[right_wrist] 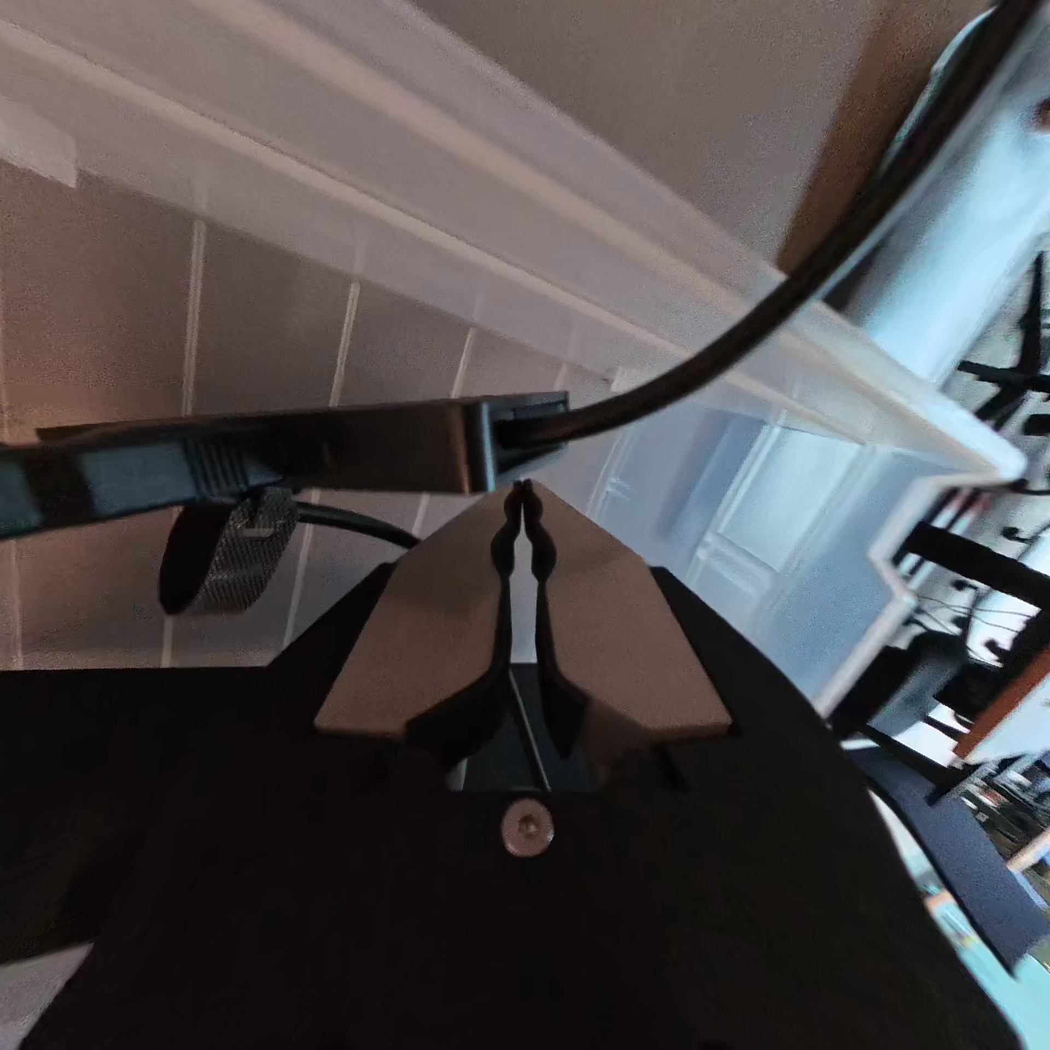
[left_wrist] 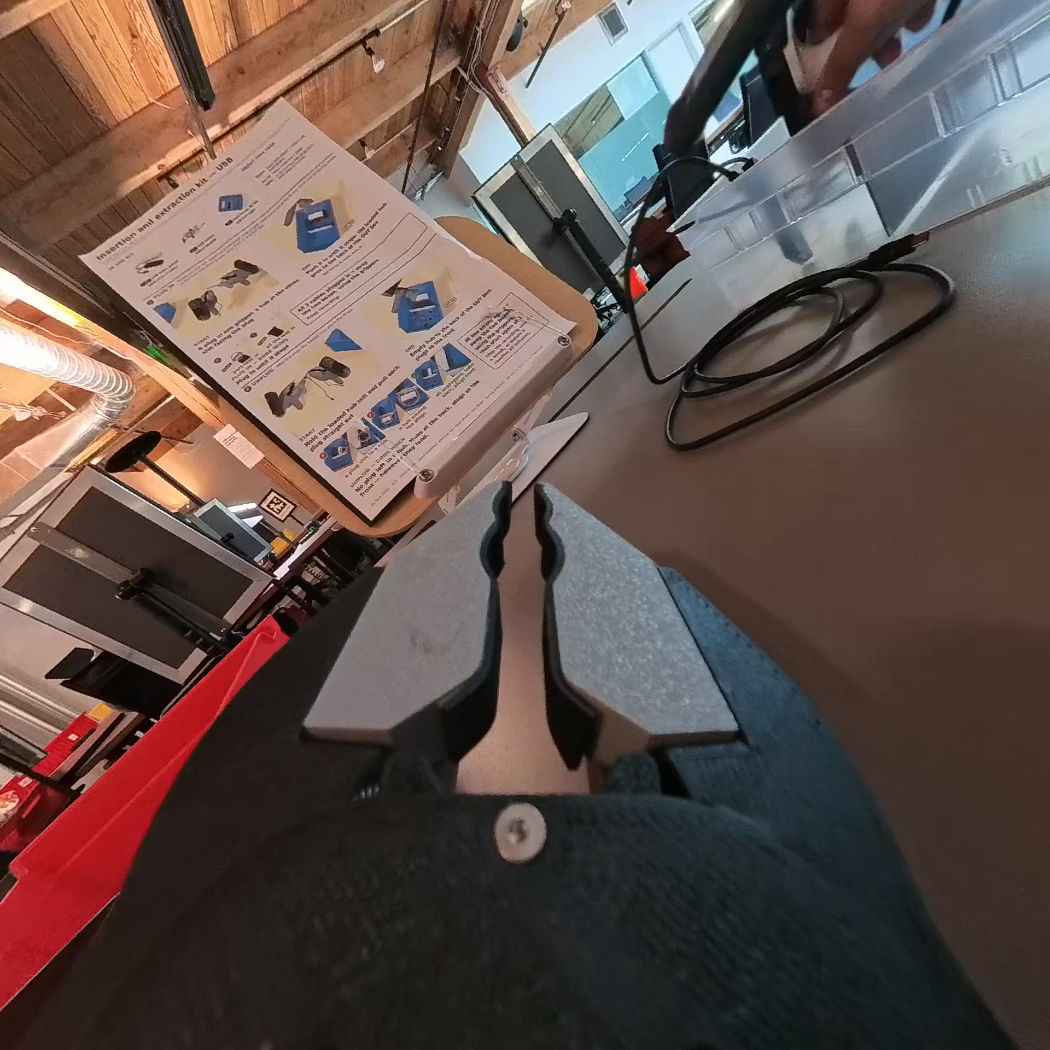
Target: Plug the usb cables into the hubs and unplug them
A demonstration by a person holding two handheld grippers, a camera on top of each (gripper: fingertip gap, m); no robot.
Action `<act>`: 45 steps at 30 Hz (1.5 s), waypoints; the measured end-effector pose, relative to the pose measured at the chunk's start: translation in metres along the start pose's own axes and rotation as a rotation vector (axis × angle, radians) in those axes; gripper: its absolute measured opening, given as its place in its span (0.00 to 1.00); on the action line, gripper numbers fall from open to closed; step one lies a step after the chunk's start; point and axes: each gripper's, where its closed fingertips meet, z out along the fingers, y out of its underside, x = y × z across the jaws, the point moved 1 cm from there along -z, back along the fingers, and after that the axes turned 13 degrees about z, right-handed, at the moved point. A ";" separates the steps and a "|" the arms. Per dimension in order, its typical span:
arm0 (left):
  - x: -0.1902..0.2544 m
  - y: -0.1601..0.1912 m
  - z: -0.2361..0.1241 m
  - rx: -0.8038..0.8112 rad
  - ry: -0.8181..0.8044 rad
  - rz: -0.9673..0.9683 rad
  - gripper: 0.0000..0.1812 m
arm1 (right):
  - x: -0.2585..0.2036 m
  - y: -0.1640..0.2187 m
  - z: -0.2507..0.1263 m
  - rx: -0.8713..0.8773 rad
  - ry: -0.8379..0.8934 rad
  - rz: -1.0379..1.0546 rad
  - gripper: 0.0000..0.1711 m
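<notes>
Two claws, one moment. My left claw [left_wrist: 523,494] stands low over the grey-brown table [left_wrist: 795,568], its jaws drawn close with only a narrow slit between them, and nothing in that slit.

The loose black usb cable [left_wrist: 807,352] lies coiled on the table far and to the right of this claw, well apart from it. Its plug end [left_wrist: 912,241] points away to the far right, just beside the clear plastic compartment box [left_wrist: 909,142]. The plug's long axis runs obliquely, far-right from my fingers, so I judge that the left claw, the nearer one to it, must travel right and turn before it can take the plug squarely.

My right claw [right_wrist: 523,486] has its jaws pressed tip to tip. The flat black usb hub [right_wrist: 318,449] lies crosswise just beyond those tips, its long axis left to right, touching or nearly touching them. Whether the tips pinch its edge I cannot tell. A black cord [right_wrist: 738,335] leaves the hub's right end and curves far-right over the box rim. A black woven strap [right_wrist: 227,557] hangs below the hub on the left.

In the left wrist view the right claw shows far off, blurred, above the box. A white printed instruction sheet on a stand [left_wrist: 318,318] rises far-left of the left claw, off the path to the cable. The coil's own loops are what may snag.
</notes>
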 end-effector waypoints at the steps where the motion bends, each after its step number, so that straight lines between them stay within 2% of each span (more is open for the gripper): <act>1: 0.000 0.000 0.000 -0.001 0.003 0.000 0.03 | 0.006 -0.002 -0.008 0.014 0.037 -0.008 0.00; 5: 0.002 0.000 0.000 0.002 0.008 0.007 0.03 | 0.037 -0.009 -0.055 0.124 0.170 0.018 0.02; 7: 0.001 -0.001 0.000 0.003 0.007 0.007 0.03 | 0.040 -0.012 -0.084 0.211 0.139 0.071 0.09; 8: 0.001 -0.001 0.000 0.002 0.006 0.006 0.03 | 0.032 -0.015 -0.100 0.269 0.069 0.090 0.14; 11: 0.001 0.000 0.000 -0.001 0.005 0.006 0.03 | -0.040 -0.014 -0.155 0.427 -0.288 -0.006 0.33; 14: 0.002 0.000 0.001 -0.007 0.005 0.012 0.03 | -0.126 0.019 -0.185 0.410 -0.502 -0.227 0.37; 16: 0.002 0.000 0.001 -0.011 0.004 0.015 0.03 | -0.177 0.040 -0.185 0.367 -0.557 -0.347 0.41; 18: 0.001 0.001 0.001 -0.012 -0.001 0.014 0.03 | -0.218 0.055 -0.173 0.294 -0.579 -0.403 0.40; 21: 0.000 0.001 0.000 -0.014 -0.007 0.011 0.03 | -0.253 0.059 -0.144 0.222 -0.521 -0.425 0.43; 23: 0.000 0.001 -0.001 -0.015 -0.009 0.014 0.03 | -0.265 0.053 -0.128 0.203 -0.516 -0.398 0.44; 25: 0.001 0.001 -0.001 -0.011 -0.008 0.018 0.03 | -0.270 0.048 -0.115 0.173 -0.516 -0.354 0.49; 28: 0.002 0.000 -0.001 -0.011 -0.002 0.019 0.03 | -0.263 0.044 -0.094 0.134 -0.434 -0.313 0.52; 32: 0.003 0.000 -0.001 -0.008 0.004 0.024 0.03 | -0.270 0.045 -0.089 0.124 -0.483 -0.314 0.66; 34: 0.004 0.000 0.000 -0.009 0.009 0.028 0.03 | -0.274 0.044 -0.092 0.141 -0.492 -0.336 0.64; 35: 0.004 0.000 0.000 -0.008 0.010 0.032 0.03 | -0.275 0.043 -0.095 0.160 -0.499 -0.352 0.58; 37: 0.006 0.000 0.001 -0.011 0.013 0.039 0.03 | -0.273 0.040 -0.098 0.200 -0.481 -0.391 0.04; 41: 0.006 0.000 0.000 -0.010 0.009 0.043 0.03 | -0.268 0.039 -0.096 0.190 -0.491 -0.385 0.04; 45: 0.006 -0.001 0.000 -0.011 0.008 0.046 0.03 | -0.245 0.036 -0.106 0.246 -0.325 -0.452 0.04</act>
